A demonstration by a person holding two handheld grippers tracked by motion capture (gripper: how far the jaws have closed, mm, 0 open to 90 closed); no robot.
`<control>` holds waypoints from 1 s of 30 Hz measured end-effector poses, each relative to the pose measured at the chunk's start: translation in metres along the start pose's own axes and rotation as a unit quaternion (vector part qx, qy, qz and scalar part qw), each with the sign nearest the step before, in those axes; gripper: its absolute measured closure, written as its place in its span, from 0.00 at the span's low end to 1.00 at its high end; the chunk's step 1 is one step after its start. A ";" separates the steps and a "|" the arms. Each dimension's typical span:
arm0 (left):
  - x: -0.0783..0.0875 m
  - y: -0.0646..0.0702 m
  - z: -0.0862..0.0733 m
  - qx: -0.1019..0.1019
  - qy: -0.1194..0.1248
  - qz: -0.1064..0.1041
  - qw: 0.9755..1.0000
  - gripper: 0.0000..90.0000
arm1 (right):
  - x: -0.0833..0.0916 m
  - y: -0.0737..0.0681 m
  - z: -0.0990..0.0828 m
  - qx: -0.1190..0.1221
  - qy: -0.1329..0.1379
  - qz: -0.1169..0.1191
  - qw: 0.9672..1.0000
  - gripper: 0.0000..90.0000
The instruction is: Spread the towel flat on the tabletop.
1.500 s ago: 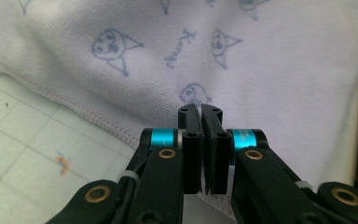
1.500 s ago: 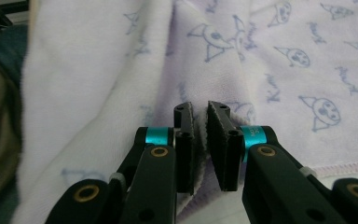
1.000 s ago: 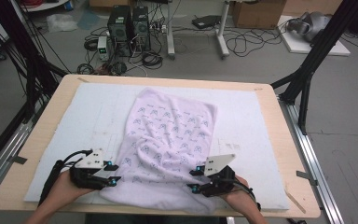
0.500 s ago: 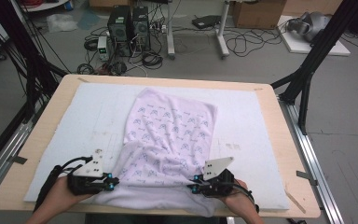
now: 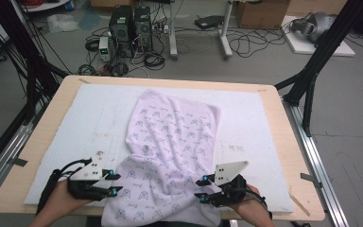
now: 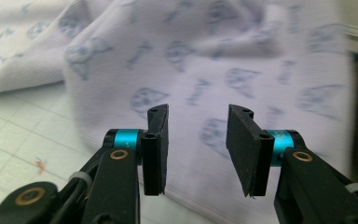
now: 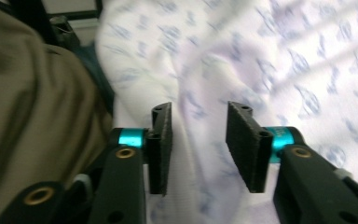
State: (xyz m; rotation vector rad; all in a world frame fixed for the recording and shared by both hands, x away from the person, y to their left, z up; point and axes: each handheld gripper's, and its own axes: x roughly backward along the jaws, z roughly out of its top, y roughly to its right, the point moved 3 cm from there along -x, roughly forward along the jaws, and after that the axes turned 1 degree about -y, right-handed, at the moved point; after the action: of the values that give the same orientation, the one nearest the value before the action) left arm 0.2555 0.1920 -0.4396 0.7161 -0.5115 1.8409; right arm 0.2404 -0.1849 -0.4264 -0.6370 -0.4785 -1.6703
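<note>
patterned cloth (image 5: pixel 170 142) between both tools, unheld

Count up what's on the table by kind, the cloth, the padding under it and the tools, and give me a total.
Patterned cloth: 1
White foam mat: 1
Handheld tools: 2, the left tool and the right tool, both open beside the cloth
Total: 4
</note>
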 end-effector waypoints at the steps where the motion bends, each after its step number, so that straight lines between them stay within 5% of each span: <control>1: -0.008 -0.004 -0.001 0.005 -0.007 -0.001 1.000 0.64 | -0.004 0.003 -0.003 -0.005 -0.002 0.000 1.000 0.66; 4: -0.026 -0.009 -0.003 0.008 -0.018 -0.015 1.000 0.68 | -0.019 0.007 -0.012 -0.007 -0.019 0.006 1.000 0.69; 8: -0.023 -0.005 -0.003 -0.006 -0.030 -0.018 0.999 0.96 | -0.030 0.003 -0.017 -0.003 -0.029 0.021 0.999 0.90; 15: 0.007 0.016 -0.014 -0.015 -0.029 -0.025 0.999 0.98 | -0.018 -0.015 -0.011 0.010 -0.019 0.042 0.999 0.94; 21: 0.037 0.040 -0.009 -0.030 0.027 -0.044 0.998 0.94 | 0.004 -0.047 0.002 0.039 0.025 0.080 0.996 0.86; 23: 0.041 0.037 -0.004 -0.025 0.037 -0.031 0.998 0.80 | 0.012 -0.047 0.008 0.034 0.053 0.069 0.996 0.81; 25: 0.038 0.026 -0.001 -0.024 0.035 -0.015 0.999 0.76 | 0.017 -0.037 0.012 0.028 0.063 0.051 0.996 0.77; 28: 0.023 0.005 -0.002 -0.004 0.022 0.010 1.000 0.70 | 0.016 -0.016 0.013 0.009 0.053 0.019 0.998 0.74; 30: 0.009 -0.008 -0.003 0.020 0.019 0.013 1.000 0.67 | 0.007 0.002 0.008 0.003 0.021 -0.011 1.000 0.71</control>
State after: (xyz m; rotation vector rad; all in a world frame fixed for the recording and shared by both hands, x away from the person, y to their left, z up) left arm 0.2596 0.2025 -0.4355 0.7033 -0.4636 1.8892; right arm 0.2424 -0.1856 -0.4163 -0.5931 -0.4605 -1.6998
